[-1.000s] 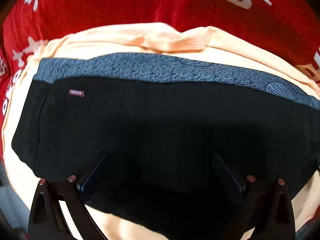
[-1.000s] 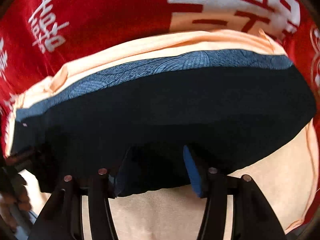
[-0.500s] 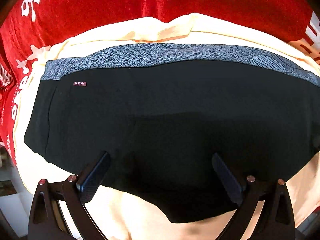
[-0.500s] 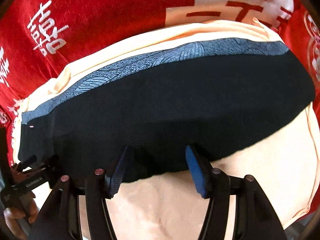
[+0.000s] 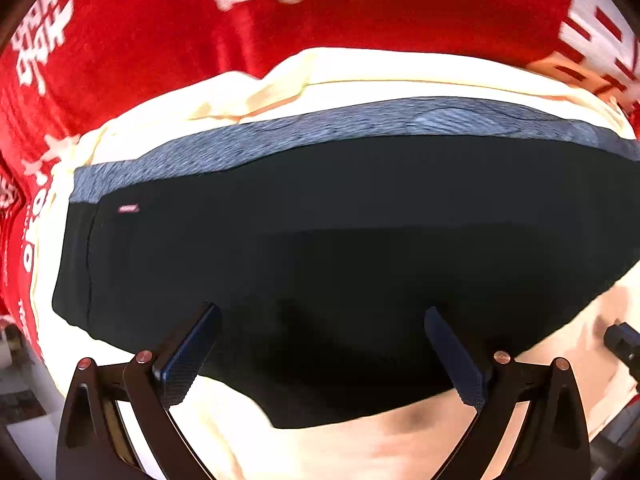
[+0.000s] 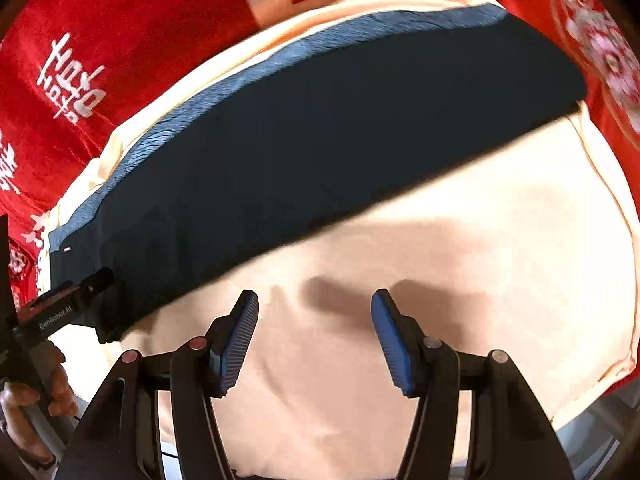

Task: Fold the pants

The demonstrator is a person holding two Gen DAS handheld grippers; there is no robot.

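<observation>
The black pants [image 5: 340, 248] lie folded flat in a wide band, with a blue-grey patterned waistband [image 5: 360, 128] along the far edge and a small red label at the left. They also show in the right wrist view [image 6: 320, 132]. My left gripper [image 5: 320, 340] is open and empty, its fingers over the pants' near edge. My right gripper [image 6: 314, 328] is open and empty, over bare cream cloth just short of the pants. The left gripper also shows in the right wrist view [image 6: 92, 296] at the pants' near left corner.
The pants rest on a cream cloth [image 6: 460, 260] spread over a red fabric with white lettering [image 5: 160, 32]. The cream cloth's near edge and the surface edge lie close below the grippers. The person's hand [image 6: 36, 392] shows at the lower left.
Both grippers have drawn back toward me, away from the pants. The right gripper's fingers have come off the pants' near edge, opened wider, and now hang over the cream cloth.
</observation>
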